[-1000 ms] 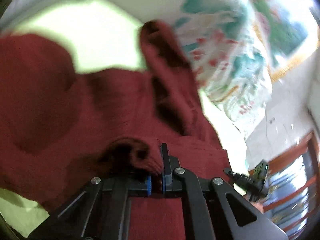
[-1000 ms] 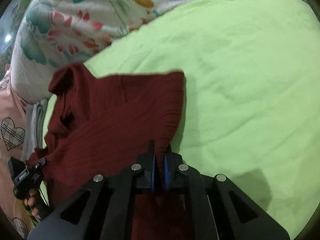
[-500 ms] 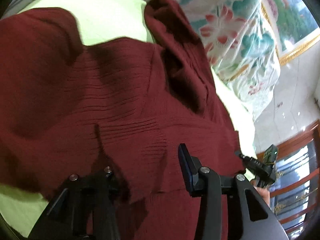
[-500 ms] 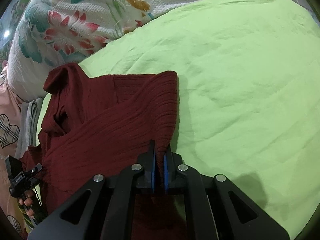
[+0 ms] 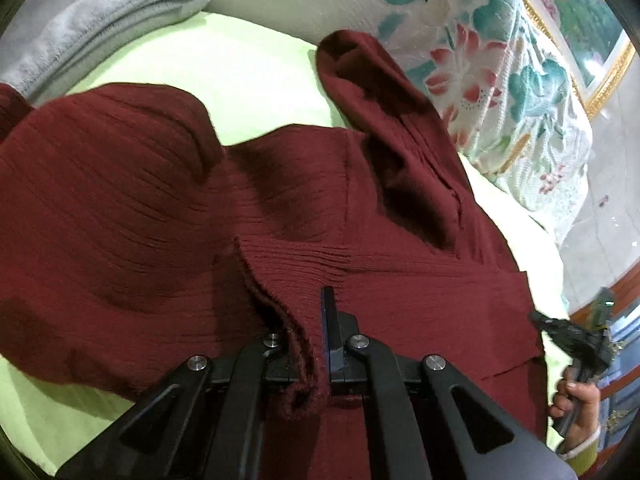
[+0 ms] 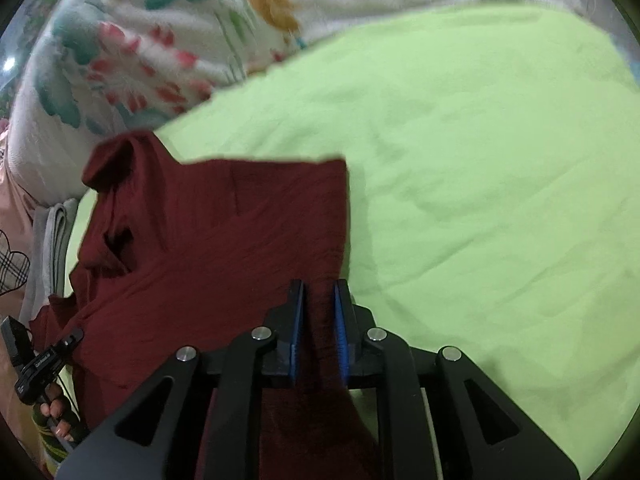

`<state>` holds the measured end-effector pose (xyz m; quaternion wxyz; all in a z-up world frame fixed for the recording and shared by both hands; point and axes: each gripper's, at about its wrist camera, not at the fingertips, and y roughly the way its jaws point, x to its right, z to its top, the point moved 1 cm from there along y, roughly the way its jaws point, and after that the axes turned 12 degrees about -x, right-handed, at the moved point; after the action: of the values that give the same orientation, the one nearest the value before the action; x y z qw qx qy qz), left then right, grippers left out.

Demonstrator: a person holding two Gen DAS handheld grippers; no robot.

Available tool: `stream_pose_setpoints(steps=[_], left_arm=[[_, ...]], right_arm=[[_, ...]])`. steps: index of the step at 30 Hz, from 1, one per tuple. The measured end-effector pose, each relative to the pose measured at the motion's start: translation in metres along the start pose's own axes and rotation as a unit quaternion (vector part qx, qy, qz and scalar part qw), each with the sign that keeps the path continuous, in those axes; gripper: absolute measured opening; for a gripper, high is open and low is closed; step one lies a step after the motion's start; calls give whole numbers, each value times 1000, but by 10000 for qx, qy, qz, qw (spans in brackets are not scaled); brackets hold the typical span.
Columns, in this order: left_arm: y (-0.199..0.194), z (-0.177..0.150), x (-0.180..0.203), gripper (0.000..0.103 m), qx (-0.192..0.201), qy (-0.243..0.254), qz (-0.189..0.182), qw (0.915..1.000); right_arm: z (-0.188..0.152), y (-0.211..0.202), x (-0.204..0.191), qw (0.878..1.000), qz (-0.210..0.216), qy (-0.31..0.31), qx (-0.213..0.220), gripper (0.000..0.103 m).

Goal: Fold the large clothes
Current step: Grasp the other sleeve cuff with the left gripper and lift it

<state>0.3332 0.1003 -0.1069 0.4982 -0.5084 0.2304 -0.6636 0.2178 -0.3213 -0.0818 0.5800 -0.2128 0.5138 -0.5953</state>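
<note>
A dark red sweater (image 5: 168, 216) lies spread across the light green bedsheet (image 6: 480, 160), ribbed and rumpled, its neck end bunched up toward the flowered quilt (image 5: 500, 80) at the head of the bed; a folded grey blanket (image 5: 100, 12) sits at the far corner beside it. The left gripper (image 5: 310, 344) has its two fingers drawn close together with a raised fold of the sweater's edge pinched between them, the cloth puckering up just in front of the black frame; from the right wrist view the sweater (image 6: 208, 248) reads as a fairly square slab with one straight side running along the bare sheet. The right gripper (image 6: 318, 332) sits at that near corner; its blue pads (image 6: 297, 332) stand slightly apart with a strip of red cloth lying between them, so the jaws look loosened rather than clamped, though the picture is a little blurred. Each view catches the other gripper's handle and the fingers of the hand (image 5: 576, 404) holding it at the frame's edge.
</note>
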Motion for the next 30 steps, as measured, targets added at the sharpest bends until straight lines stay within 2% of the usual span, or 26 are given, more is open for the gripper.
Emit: stream_pose_setpoints(steps=[2,4,6,8,9,10,12,13,16,19,20,24,27,30], left_arm=[[2,-1,-3,2,-49,-71,12,10000],[4,-1,-3,3,-96,-109,56,9999],[1,-4,0,5,-145,-97,38,9998],[-11,-12,2,10,-137,-62,16,9999],[-19,-18,2,16,-96,-69,46,9999],[-27,-24,0,27,-42,-89,51,9999],[-51,-39,-14,43,113,-237,93,9996],[-60,-43,-20,48,190,-321,118,9992],[-97,-49,-56,60,411,-785,362,9954],[-143,-43,-96,60,831,-1185,586,9877],[-163,-38,-112,61,1029,-1356,807,9821],[-203,-22,-165,65,1383,-1941,1053,9655],[-202,-13,-205,65,1166,-2357,761,9618],[-204,-10,-227,63,1305,-2593,419,9560]], right_arm=[[-3,-6,-13,9995,167,-227,116,18],[-5,3,-19,9988,315,-360,-102,24],[-8,20,-15,9987,-1,-309,-414,26],[-9,20,-5,9992,174,-64,-367,26],[-10,14,-3,9992,192,49,-342,26],[-11,8,-4,9994,177,65,-284,27],[-17,-7,-11,9996,258,-52,-127,35],[-21,-14,-16,9995,296,-121,-82,40],[-40,-30,-37,9978,512,-415,-27,41],[-57,-35,-53,9960,676,-579,-101,41],[-62,-35,-57,9954,722,-615,-144,41],[-78,-27,-71,9935,820,-708,-359,42],[-87,-20,-76,9924,860,-691,-536,42],[-91,-16,-83,9917,830,-769,-616,42]])
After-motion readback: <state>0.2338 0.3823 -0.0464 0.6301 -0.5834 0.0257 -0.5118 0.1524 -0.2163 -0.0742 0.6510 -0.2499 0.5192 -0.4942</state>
